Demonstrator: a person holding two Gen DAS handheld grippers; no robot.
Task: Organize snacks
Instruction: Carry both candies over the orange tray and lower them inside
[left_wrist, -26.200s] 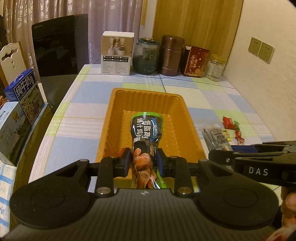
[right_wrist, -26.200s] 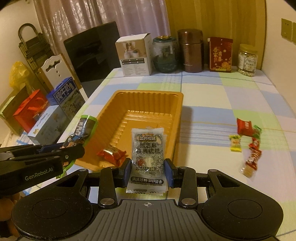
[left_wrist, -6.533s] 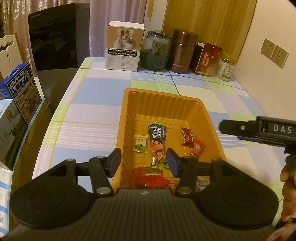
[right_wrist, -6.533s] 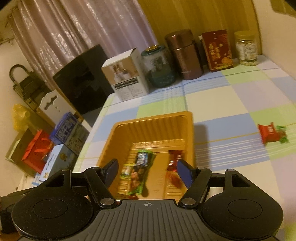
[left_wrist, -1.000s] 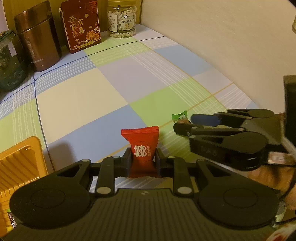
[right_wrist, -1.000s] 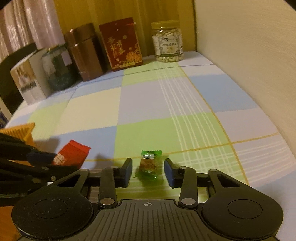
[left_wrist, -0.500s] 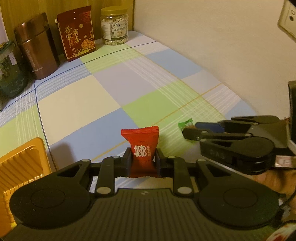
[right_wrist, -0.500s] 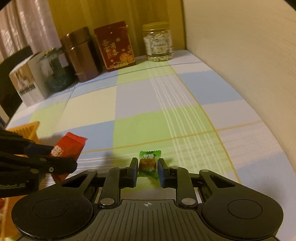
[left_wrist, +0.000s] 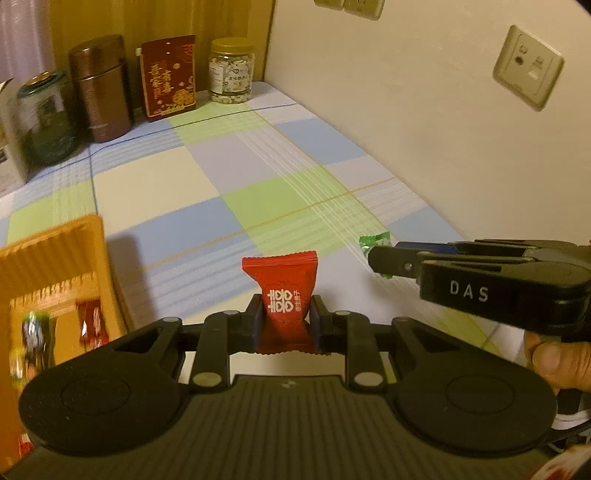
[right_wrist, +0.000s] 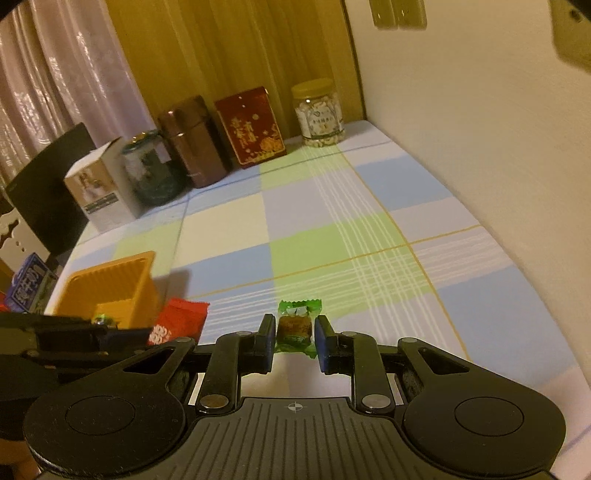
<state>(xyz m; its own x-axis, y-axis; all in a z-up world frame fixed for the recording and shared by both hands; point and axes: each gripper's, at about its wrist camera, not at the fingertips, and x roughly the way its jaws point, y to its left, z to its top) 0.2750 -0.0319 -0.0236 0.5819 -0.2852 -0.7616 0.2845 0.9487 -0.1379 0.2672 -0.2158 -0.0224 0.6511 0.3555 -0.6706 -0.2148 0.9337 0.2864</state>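
Carry step: my left gripper (left_wrist: 284, 320) clamps red candy (left_wrist: 282, 295), right gripper (right_wrist: 294, 341) clamps green candy (right_wrist: 295, 325) — next, carry both over orange tray (right_wrist: 110, 280), release.

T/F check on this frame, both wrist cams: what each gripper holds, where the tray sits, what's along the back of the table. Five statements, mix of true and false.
1. The left gripper is shut on a red candy packet. True.
2. The right gripper is empty. False: it is shut on a green-wrapped candy.
3. The orange tray has snacks in it. True: wrappers show inside in the left wrist view.
4. The orange tray lies on the wall side of the table. False: it lies on the side away from the wall.
5. A yellow-lidded jar stands at the back of the table by the wall. True.
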